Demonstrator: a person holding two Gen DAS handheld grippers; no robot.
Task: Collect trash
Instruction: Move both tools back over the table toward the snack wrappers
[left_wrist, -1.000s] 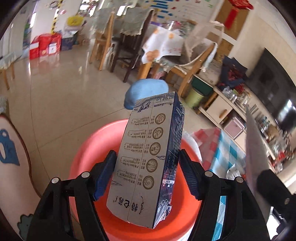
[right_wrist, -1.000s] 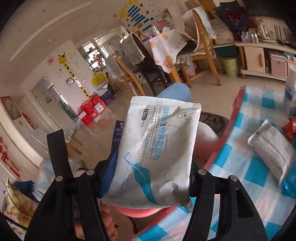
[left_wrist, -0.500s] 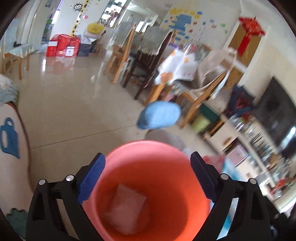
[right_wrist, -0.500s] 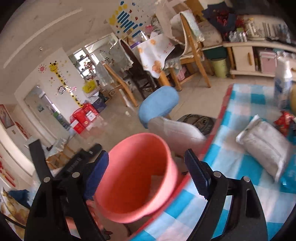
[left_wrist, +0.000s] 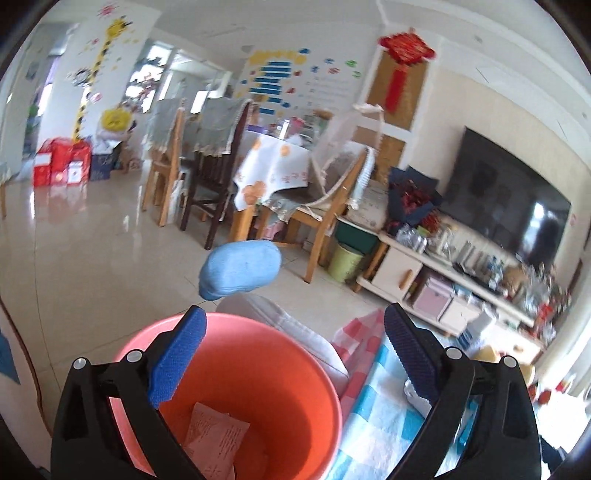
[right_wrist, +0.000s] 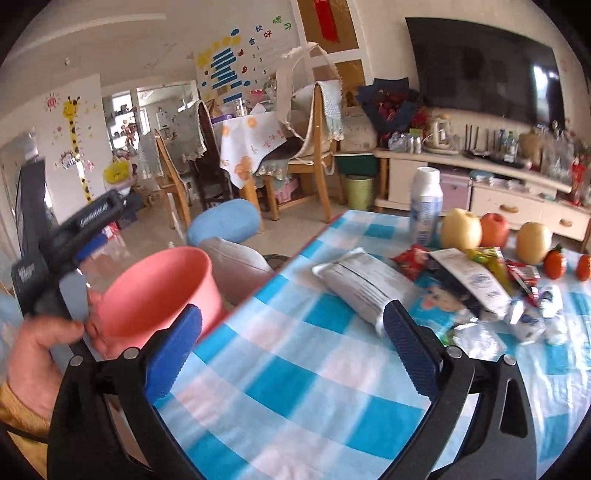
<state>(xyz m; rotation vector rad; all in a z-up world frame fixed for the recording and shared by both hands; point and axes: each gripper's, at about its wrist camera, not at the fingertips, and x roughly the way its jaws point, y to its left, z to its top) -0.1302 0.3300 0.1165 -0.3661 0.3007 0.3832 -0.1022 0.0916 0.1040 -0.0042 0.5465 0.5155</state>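
An orange bucket (left_wrist: 280, 391) sits below my left gripper (left_wrist: 293, 354), which is open and empty just above its rim. A carton (left_wrist: 216, 439) lies inside it. In the right wrist view the bucket (right_wrist: 159, 291) stands off the table's left edge. My right gripper (right_wrist: 291, 349) is open and empty over the blue checked tablecloth (right_wrist: 295, 387). A silver wipes pack (right_wrist: 364, 284), a white pouch (right_wrist: 476, 280) and several crumpled wrappers (right_wrist: 476, 334) lie on the cloth ahead and to the right.
A white bottle (right_wrist: 426, 206), two pears (right_wrist: 461, 229), an orange fruit (right_wrist: 495, 230) and small tomatoes (right_wrist: 554, 264) stand at the table's far side. A blue stool (right_wrist: 223, 221) and a grey cushion (right_wrist: 236, 266) sit beyond the bucket. Chairs and a TV cabinet stand further back.
The left gripper let go of the carton and the right let go of the wipes pack; both dropped into the bucket. The right gripper then swung right over the table.
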